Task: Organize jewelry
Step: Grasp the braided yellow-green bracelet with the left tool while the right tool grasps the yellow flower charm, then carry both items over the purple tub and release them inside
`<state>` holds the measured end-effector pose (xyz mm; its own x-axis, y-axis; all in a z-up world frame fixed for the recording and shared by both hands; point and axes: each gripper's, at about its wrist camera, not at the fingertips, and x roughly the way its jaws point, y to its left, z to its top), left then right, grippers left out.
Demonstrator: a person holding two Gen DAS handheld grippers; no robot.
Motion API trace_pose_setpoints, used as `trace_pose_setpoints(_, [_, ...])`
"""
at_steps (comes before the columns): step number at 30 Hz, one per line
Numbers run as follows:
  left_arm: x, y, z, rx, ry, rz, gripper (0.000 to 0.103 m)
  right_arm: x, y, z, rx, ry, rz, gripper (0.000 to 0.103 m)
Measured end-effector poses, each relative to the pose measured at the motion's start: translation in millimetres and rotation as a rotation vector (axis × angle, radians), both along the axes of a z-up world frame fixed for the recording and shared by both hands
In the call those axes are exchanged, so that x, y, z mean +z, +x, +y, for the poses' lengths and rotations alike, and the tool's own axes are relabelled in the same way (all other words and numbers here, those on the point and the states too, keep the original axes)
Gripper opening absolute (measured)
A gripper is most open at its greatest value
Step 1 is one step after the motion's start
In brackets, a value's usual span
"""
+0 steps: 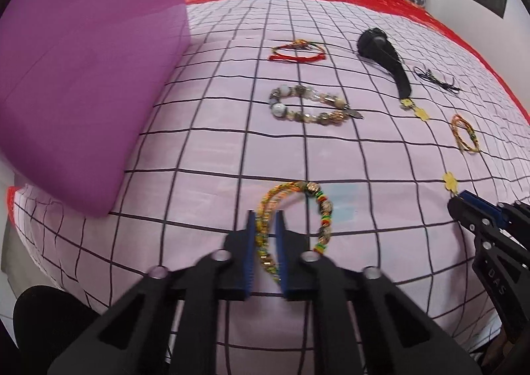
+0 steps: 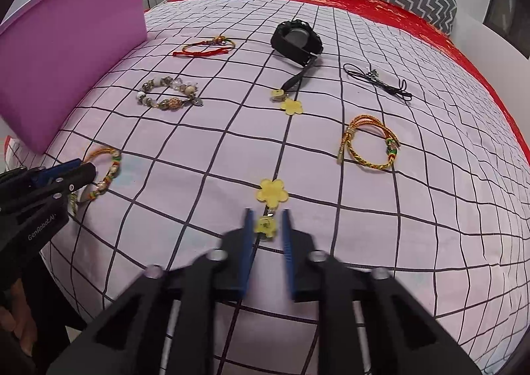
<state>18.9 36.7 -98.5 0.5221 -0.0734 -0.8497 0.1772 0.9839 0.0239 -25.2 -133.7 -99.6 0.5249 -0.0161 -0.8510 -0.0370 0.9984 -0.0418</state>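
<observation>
— What have the left jaws got?

— I've got my left gripper (image 1: 266,236) clenched on the braided side of the beaded bracelet (image 1: 323,219), whose loop lies right of the jaws on the bed (image 1: 205,149), ready for the purple bin (image 1: 82,77) beyond.

— And the right?

— My right gripper (image 2: 266,232) is pinching the yellow flower charm (image 2: 265,226); its bigger flower (image 2: 272,191) lies just ahead.

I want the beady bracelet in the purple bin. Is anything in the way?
Nothing visible blocks it. The left gripper is shut on the bracelet, and only bare checked sheet lies between it and the purple bin. The other jewelry lies farther off.
</observation>
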Motion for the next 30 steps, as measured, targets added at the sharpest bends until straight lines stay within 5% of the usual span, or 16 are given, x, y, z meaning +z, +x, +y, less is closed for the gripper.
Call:
trace_pose_setpoints(11, [18.6,-3.7,6.3,-0.005,-0.121,0.048,0.006,18.5,-4.0,-6.8,-0.018,0.085,-0.013,0.013])
trace_pose_setpoints(30, [136.0,-12.1,18.3,-0.037,-0.229,-0.136,0.006,117.2,-5.0,-1.4,-0.001,0.174,-0.17,0.013])
